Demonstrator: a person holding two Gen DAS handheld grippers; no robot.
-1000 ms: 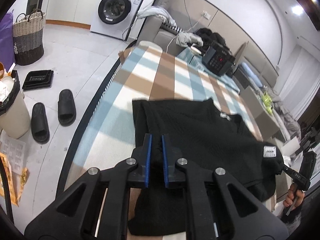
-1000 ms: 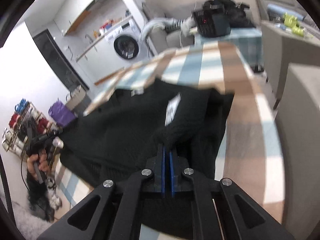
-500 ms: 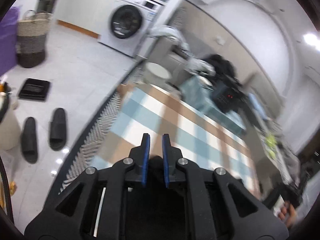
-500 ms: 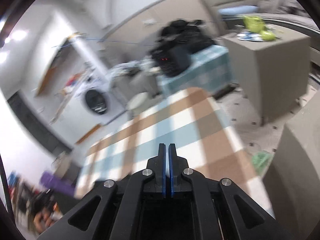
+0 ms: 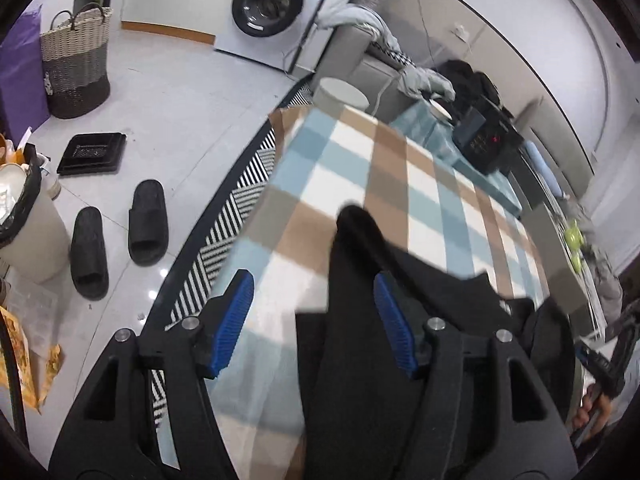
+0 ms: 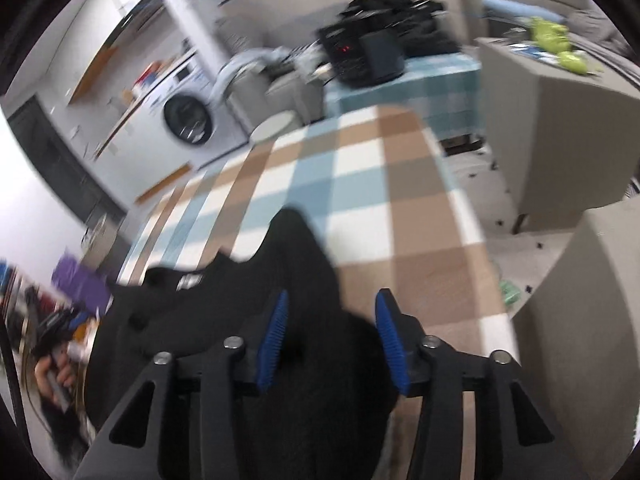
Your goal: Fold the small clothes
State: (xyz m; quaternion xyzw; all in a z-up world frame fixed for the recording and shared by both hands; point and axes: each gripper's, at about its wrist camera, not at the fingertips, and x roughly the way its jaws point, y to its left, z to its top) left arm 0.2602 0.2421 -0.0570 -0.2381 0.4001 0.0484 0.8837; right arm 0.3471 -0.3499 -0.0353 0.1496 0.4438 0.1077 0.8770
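Floor, left side: a woven laundry basket (image 5: 76, 60) stood at the far left, with a black tray (image 5: 91, 153) and a pair of black slippers (image 5: 120, 236) on the pale tiles nearer the camera.
Back wall: a white washing machine (image 5: 276, 8) stood behind them; the right wrist view showed it blurred (image 6: 192, 120).
Surface: a checked cloth (image 5: 400, 184) in blue, brown and white covered the table, its near-left edge over a black-and-white striped rug (image 5: 236, 216).
Far right: a black device with red lights (image 5: 486, 144) sat on a teal checked surface beyond the table; a grey cabinet (image 6: 560, 128) stood at the right.
Garment: a black knitted top (image 5: 360, 320) lay on the near part of the checked cloth, in front of both grippers.
Garment direction: in both views a folded corner rose to a narrow tip pointing away from the camera; its long axis could not be told.
Left gripper (image 5: 316, 320): jaws spread apart, having just been opening; the black fabric lay between them, nearer the right pad, neither pad pressing on it.
Right gripper (image 6: 332, 340): jaws spread apart, having just been opening; the fabric (image 6: 296, 280) lay between them, unpinched.
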